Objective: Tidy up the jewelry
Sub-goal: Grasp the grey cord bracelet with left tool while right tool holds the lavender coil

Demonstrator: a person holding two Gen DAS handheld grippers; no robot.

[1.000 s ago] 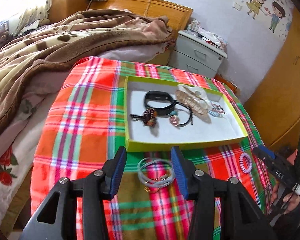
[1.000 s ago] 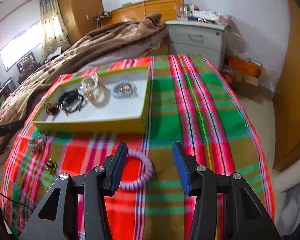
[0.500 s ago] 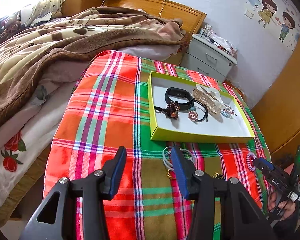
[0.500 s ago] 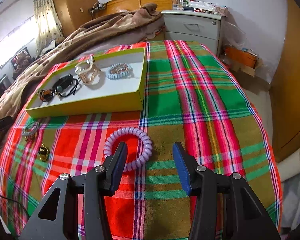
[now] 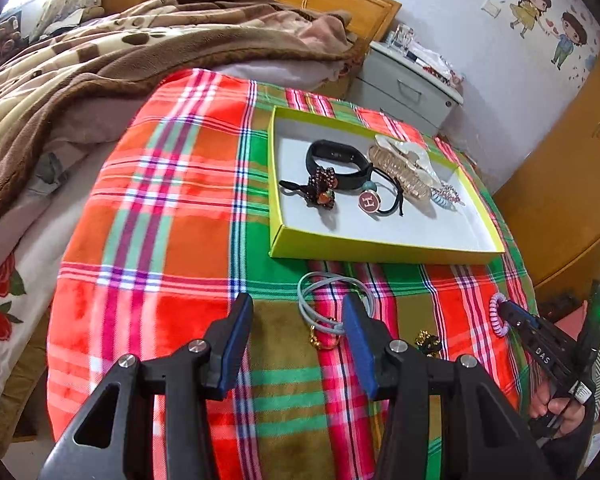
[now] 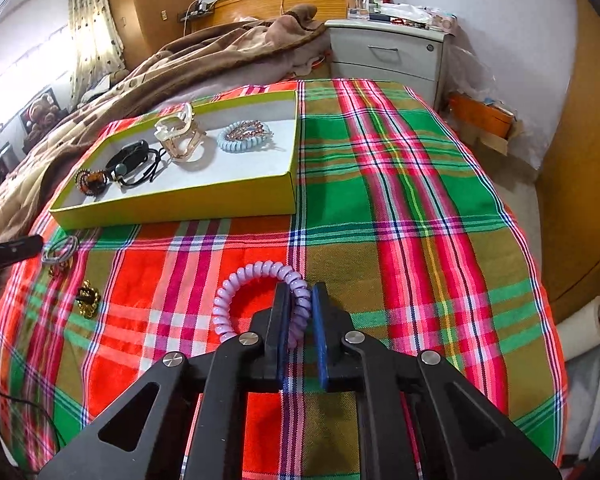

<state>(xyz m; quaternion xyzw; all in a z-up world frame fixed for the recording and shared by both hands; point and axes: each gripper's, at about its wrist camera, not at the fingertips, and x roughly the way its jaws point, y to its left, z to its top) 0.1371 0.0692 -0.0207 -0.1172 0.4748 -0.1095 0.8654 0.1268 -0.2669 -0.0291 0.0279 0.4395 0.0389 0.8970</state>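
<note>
My right gripper (image 6: 300, 312), whose blue pads stood wide apart a second ago with the lilac coil hair tie (image 6: 260, 292) lying loose between them, has now closed: the pads are clamped on the tie's right side, squeezing the coil flat there while the rest of the loop arcs out to the left over the plaid cloth (image 6: 400, 208). In the left wrist view the same tie (image 5: 497, 314) shows as a small loop at the tip of that gripper (image 5: 510, 312), a hand (image 5: 556, 408) around its handle at the frame's right edge.

My left gripper (image 5: 296, 328) has not changed its opening; its fingers stand well apart and hold nothing. A second ago the grey cord bracelet (image 5: 332, 300) lay squarely between the fingers; now the view has swung so that the bracelet sits near the right finger, partly hidden behind it, on the cloth just in front of the yellow-green tray (image 5: 380, 250). A small gold charm (image 5: 428, 342) lies on the cloth to the right of that finger.

Inside the tray rest a black band (image 5: 336, 160), a beaded dark hair tie (image 5: 320, 190), a black elastic with a round disc (image 5: 370, 202), an amber hair claw (image 5: 404, 172) and a pale blue coil tie (image 6: 240, 140), all where they were before
</note>
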